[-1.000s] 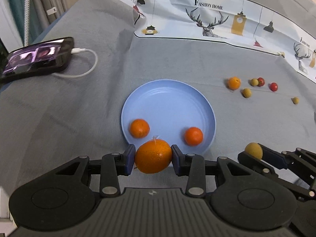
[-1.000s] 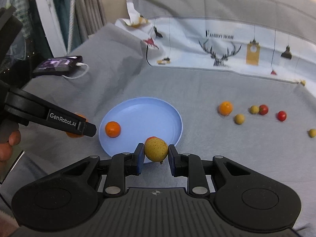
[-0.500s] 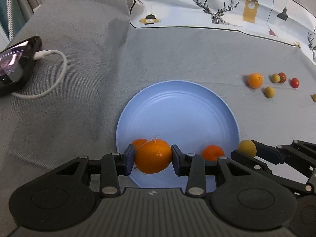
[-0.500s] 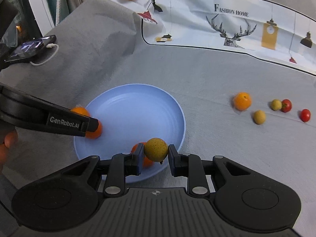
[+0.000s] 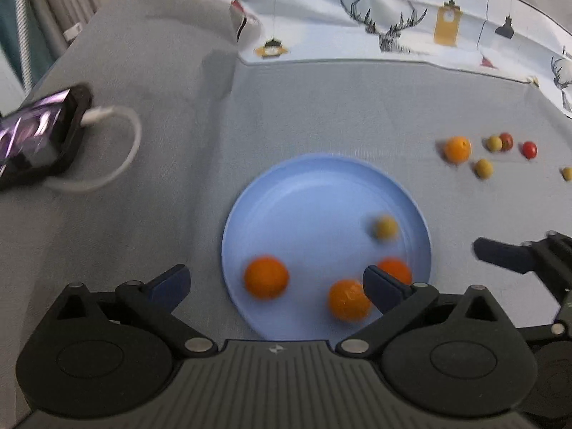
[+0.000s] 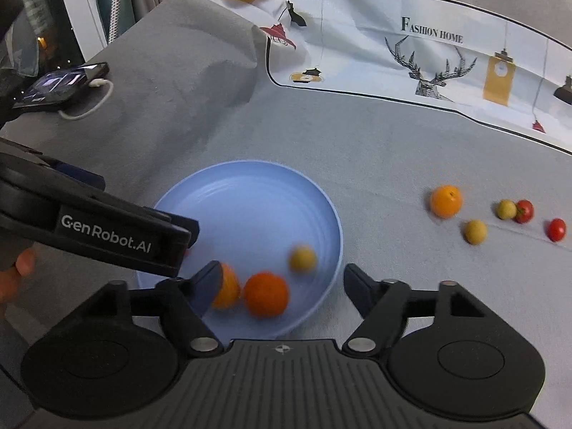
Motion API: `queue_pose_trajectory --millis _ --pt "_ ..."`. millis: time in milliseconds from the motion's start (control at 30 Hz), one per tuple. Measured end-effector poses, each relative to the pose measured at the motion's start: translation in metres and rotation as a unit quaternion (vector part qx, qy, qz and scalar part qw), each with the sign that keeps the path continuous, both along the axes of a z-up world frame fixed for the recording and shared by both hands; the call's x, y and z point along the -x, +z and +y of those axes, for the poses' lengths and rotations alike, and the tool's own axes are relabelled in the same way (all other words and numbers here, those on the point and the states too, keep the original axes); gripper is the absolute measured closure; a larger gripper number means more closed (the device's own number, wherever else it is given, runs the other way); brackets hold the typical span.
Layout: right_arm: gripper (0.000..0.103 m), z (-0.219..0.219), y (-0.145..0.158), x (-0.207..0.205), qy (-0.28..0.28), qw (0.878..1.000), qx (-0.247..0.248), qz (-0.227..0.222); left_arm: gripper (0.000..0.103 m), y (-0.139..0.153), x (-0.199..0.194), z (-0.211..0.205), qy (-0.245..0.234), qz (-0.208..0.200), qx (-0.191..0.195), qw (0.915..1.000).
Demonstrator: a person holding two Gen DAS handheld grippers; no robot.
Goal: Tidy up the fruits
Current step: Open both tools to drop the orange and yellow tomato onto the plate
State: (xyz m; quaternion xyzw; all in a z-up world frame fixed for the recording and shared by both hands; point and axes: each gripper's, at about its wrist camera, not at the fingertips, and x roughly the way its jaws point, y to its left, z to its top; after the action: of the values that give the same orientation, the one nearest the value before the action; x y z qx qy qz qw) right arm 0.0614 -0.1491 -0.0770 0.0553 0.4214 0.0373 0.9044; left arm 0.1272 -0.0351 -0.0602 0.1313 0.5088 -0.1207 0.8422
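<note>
My left gripper (image 5: 275,280) and right gripper (image 6: 282,280) have just sprung apart, empty; the mandarin (image 5: 348,304) and yellow fruit (image 5: 385,227) lie blurred in the blue plate (image 5: 321,186); I fear they roll over its shallow rim.

Plate (image 5: 321,186): centre of the left wrist frame, on the cloth (image 5: 178,214).
In plate: three oranges (image 5: 266,277) along the lower rim; one small round fruit (image 5: 385,227) at its right side.
Loose fruit: group (image 5: 482,152) at right of frame, on the cloth, well apart from the plate.
Phone (image 5: 35,136): far left edge, cable (image 5: 121,150) looping to its right.
Printed sheet (image 5: 393,18): along the top, behind the plate.
</note>
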Motion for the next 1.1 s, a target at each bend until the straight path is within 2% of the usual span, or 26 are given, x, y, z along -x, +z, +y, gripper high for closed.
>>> queue_pose_trajectory --millis 133,233,500,633,1100 --pt "0.017 0.000 0.015 0.033 -0.022 1.000 -0.008 -0.002 0.000 0.011 0.026 0.012 0.008 0.016 0.004 0.9998" --pt "0.013 0.003 0.029 0.059 -0.033 0.999 -0.014 -0.007 0.000 0.025 0.046 0.020 0.008 0.012 0.002 0.9999" --pt "0.009 0.015 0.071 0.121 -0.055 0.997 -0.027 -0.052 0.000 0.069 0.106 0.033 0.009 -0.024 0.007 0.9996" --pt "0.007 0.021 0.084 0.149 -0.060 0.995 -0.019 -0.075 0.000 0.086 0.134 0.034 0.003 -0.047 0.009 0.9989" --pt "0.002 0.031 0.116 0.217 -0.065 0.990 0.006 -0.129 0.000 0.122 0.207 0.046 0.008 -0.107 0.026 0.9938"
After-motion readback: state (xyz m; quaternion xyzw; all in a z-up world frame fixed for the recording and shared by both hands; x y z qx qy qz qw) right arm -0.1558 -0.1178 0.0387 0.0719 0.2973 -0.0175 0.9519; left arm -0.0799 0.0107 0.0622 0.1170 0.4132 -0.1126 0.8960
